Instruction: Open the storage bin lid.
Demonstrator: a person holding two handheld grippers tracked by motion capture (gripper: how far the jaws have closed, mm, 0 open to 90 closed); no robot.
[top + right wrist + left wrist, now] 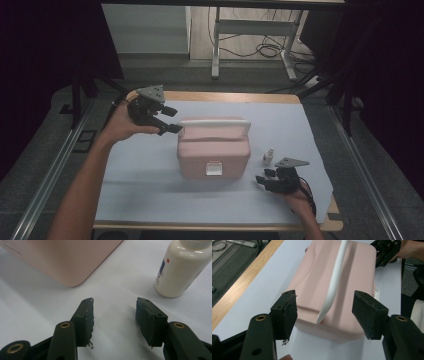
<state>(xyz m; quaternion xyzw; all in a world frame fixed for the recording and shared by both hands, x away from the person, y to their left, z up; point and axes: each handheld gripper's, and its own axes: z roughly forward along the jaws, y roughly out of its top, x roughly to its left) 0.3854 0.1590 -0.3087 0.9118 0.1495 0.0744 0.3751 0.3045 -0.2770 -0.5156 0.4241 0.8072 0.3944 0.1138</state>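
Fingers of left gripper (pixel 169 120) apart beside pink case (pixel 214 148), right gripper (pixel 264 180) likewise apart, seemingly empty.

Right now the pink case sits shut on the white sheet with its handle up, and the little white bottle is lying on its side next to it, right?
Not quite: the little white bottle stands upright, as the high view shows. The pink case does sit shut on the white sheet, handle up.
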